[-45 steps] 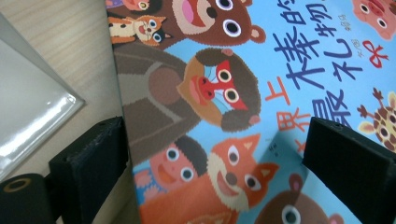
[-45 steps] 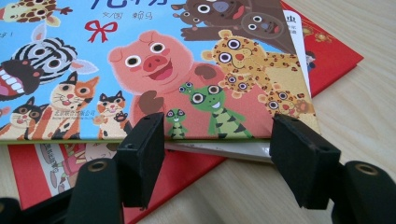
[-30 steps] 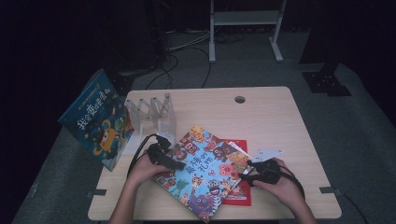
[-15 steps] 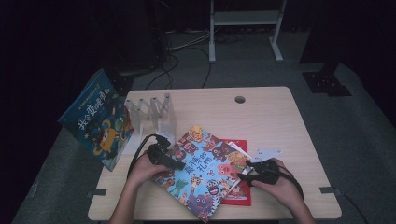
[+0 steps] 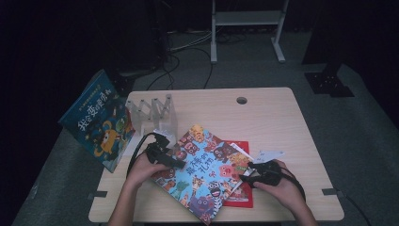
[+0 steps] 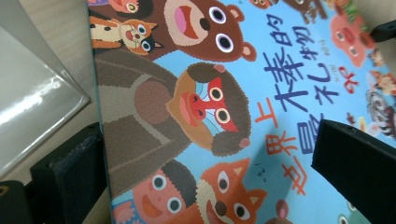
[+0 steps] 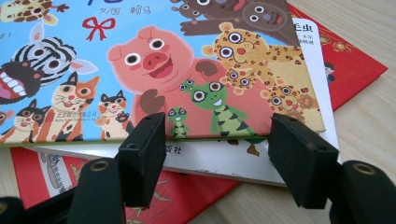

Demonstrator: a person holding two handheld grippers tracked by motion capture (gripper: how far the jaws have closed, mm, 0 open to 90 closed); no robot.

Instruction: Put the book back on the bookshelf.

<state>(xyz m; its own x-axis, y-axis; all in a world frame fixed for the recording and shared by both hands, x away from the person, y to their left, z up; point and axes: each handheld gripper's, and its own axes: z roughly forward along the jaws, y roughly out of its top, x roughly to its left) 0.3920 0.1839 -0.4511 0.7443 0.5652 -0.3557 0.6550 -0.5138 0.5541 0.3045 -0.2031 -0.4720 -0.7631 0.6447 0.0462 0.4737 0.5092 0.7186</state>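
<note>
A blue picture book (image 5: 207, 169) with cartoon animals lies askew on top of a white book (image 7: 210, 158) and a red book (image 5: 239, 147) at the table's front. My left gripper (image 5: 181, 165) lies low at the blue book's left edge. In the left gripper view that gripper (image 6: 208, 135) stands open, one jaw beside the cover's edge and the other over the cover (image 6: 196, 93). My right gripper (image 5: 244, 178) sits at the stack's right side. In the right gripper view it (image 7: 217, 126) has its jaws apart just short of the books' edge, with nothing pressed between them.
A clear plastic book rack (image 5: 153, 113) stands at the back left of the table (image 5: 282, 122). Another blue picture book (image 5: 96, 122) leans off the table's left edge. A white card (image 5: 269, 154) lies by the right hand. A cable hole (image 5: 242, 100) is at the back.
</note>
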